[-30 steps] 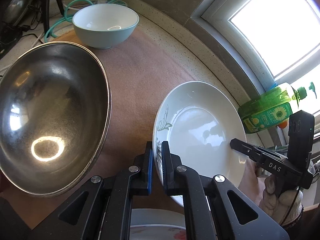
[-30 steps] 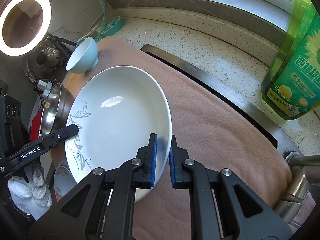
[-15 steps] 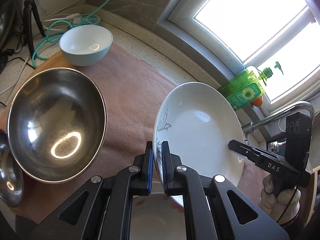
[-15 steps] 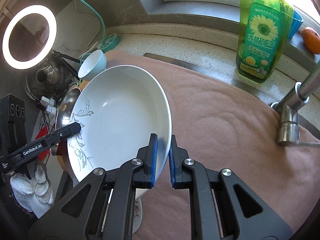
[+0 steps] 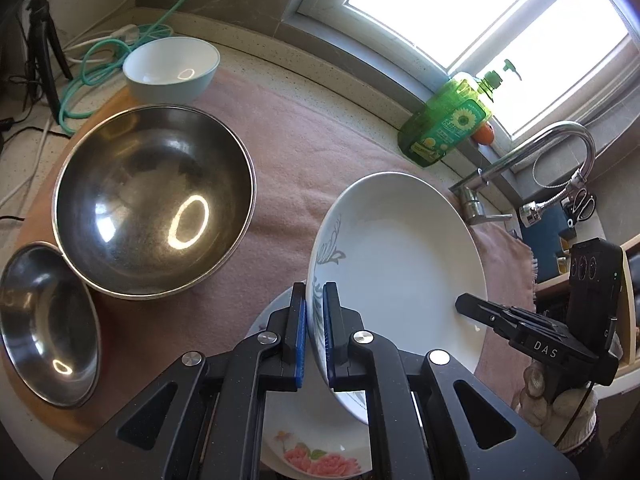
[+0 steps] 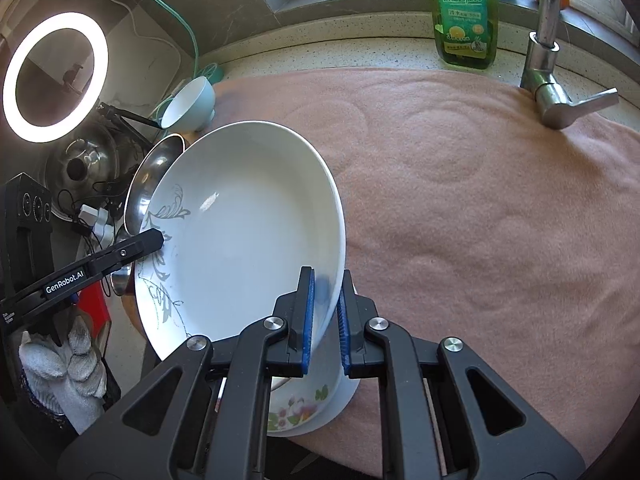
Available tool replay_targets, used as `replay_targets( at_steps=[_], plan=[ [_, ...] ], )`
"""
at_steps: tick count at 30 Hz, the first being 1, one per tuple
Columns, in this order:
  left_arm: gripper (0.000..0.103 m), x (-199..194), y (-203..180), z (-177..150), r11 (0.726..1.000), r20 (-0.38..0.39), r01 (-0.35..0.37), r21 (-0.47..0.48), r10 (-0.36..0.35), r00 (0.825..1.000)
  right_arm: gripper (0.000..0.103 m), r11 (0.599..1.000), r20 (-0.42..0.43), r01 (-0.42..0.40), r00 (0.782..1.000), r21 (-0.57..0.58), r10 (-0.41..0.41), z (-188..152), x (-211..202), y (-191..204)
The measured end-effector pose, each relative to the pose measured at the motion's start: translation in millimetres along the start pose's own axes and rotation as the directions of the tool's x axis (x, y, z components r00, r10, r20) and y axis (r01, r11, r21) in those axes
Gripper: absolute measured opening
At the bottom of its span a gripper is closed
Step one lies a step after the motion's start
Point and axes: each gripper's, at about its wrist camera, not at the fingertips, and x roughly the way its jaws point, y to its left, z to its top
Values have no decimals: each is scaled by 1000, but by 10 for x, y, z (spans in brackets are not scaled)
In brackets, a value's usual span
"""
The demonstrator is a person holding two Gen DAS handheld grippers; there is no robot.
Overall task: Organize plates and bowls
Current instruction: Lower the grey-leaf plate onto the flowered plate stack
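Because the white plate (image 5: 400, 264) is wide and tilted, the left gripper (image 5: 314, 336) and the right gripper (image 6: 325, 316) each pinch opposite rims, holding it in the lower centre of the frame above the flowered plate (image 5: 316, 444), probably to stack it there.

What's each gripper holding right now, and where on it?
Both hold the same white plate by its rim, on opposite sides: the left gripper clamps the edge with the grey leaf pattern, the right gripper the plain edge across from it.
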Motion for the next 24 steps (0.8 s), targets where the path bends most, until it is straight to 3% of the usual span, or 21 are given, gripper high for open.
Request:
replay_targets(
  at_steps=[13, 24],
  plan=[
    [6, -12, 79, -288, 997, -85, 31, 69, -25, 996, 11, 995, -20, 27, 999, 94, -25, -564, 58, 71],
    [6, 60, 120, -390, 996, -112, 26, 85, -16, 994, 12, 994, -37, 56, 998, 92, -53, -703, 122, 94]
  ],
)
